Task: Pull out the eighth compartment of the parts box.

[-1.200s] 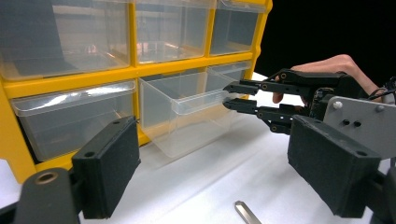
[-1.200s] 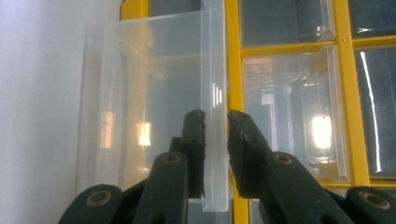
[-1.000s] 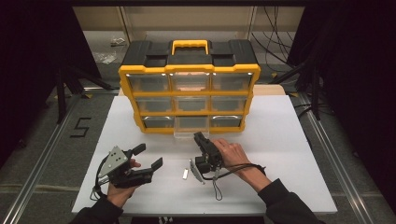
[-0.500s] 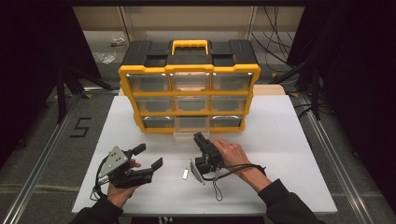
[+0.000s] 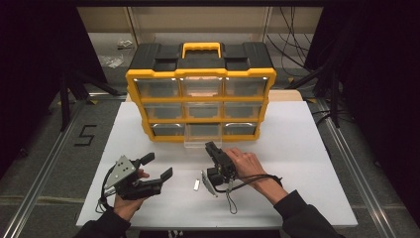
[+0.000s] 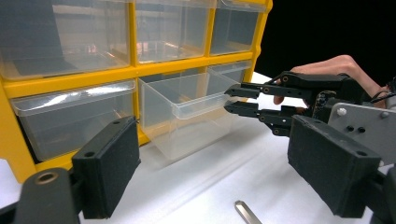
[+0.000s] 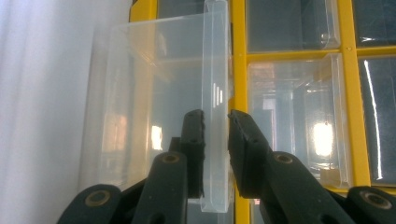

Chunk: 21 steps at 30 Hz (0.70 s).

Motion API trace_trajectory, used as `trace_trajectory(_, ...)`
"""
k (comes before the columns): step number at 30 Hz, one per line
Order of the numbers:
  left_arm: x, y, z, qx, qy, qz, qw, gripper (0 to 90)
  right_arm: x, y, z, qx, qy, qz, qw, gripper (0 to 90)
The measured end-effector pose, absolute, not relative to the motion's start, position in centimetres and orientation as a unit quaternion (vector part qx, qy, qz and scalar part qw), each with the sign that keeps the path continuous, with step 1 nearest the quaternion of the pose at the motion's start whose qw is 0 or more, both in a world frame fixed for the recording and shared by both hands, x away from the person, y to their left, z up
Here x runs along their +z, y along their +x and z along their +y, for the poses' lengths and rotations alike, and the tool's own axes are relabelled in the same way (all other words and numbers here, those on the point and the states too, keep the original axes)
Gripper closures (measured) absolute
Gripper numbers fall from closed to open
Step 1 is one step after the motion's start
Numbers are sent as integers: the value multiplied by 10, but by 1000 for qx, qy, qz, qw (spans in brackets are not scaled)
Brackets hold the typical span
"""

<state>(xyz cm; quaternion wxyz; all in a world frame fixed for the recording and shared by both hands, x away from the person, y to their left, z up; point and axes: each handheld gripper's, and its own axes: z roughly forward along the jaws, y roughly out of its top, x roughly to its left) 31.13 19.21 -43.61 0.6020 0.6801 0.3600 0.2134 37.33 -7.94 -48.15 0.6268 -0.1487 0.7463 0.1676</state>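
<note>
Nine drawers (image 5: 200,132); two hand-held grippers; one strip (image 5: 196,185).

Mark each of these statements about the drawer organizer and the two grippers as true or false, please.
1. The bottom middle drawer of the yellow organizer is pulled partly out. True.
2. The right gripper has its jaws around that drawer's front lip. True.
3. The left gripper holds a drawer. False: its jaws stand open with nothing between them.
4. The organizer lies flat on its back. False: it stands upright on the white table, handle on top.
5. A small metal piece lies on the table between the two grippers. True.
</note>
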Motion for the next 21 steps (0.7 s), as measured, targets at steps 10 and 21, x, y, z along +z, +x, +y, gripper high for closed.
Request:
trace_trajectory(10,-436,312,192,213,681,360,601,161,-480,373,-80,176,-136,753,620,754)
trace_trajectory(21,-436,312,192,213,681,360,601,161,-476,369,-78,189,-126,778,585,562)
